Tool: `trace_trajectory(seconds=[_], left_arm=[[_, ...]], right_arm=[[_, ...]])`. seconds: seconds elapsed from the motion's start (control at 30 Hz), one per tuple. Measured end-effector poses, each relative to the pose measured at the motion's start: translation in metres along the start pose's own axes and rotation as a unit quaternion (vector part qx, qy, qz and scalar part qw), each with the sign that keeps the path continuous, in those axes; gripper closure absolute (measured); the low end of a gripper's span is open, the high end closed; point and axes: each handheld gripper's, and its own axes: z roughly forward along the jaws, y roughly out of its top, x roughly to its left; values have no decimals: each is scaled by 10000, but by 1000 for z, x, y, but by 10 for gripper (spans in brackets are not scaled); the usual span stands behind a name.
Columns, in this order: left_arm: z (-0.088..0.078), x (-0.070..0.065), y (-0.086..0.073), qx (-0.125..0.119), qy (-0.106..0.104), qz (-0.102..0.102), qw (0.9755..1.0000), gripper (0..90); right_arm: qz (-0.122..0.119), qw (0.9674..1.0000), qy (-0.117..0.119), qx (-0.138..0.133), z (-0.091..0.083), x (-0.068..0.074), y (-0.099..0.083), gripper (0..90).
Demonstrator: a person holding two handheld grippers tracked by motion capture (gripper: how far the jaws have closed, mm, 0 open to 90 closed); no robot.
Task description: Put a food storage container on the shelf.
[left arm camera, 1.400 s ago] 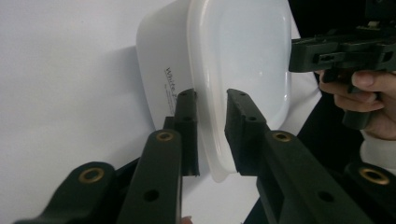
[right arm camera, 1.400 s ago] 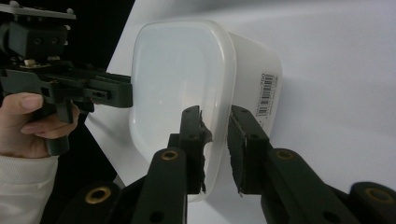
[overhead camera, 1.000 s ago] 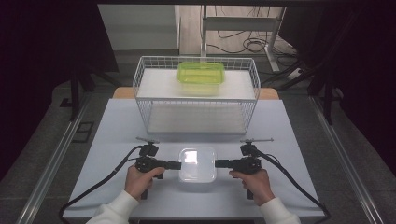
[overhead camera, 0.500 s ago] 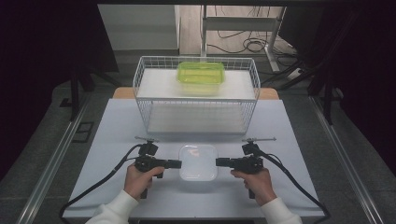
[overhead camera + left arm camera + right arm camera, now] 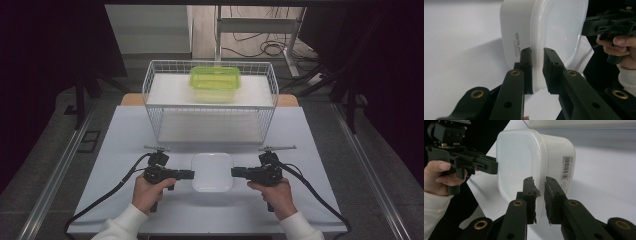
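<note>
Reading "White" in script, white container (image 5: 519,32), barcode label (image 5: 566,168)

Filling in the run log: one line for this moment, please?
left gripper: shut on white container lid rim | right gripper: shut on opposite rim | green container: on wire basket

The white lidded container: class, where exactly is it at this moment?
In the high view the white container sits near the table's front edge, between the left tool and right tool, in front of the wire basket.
</note>
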Motion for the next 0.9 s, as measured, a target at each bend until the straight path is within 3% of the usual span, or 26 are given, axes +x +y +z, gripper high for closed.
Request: trace_trajectory(seconds=[0.17, 0.47, 0.6, 0.9], left_arm=[[-3, -1, 1, -48, -28, 34, 10000, 785], [-6, -13, 6, -132, 102, 267, 9995, 785], [-8, -13, 7, -145, 124, 300, 9994, 784], [-12, -18, 13, -193, 147, 411, 9989, 784]], right_arm=[[-99, 9999, 32, -86, -2, 2, 1, 786], [-236, 9995, 37, -190, -9, 4, 4, 787], [-414, 9989, -15, -235, -10, 8, 6, 786], [-480, 9983, -1, -317, -13, 11, 10, 787]])
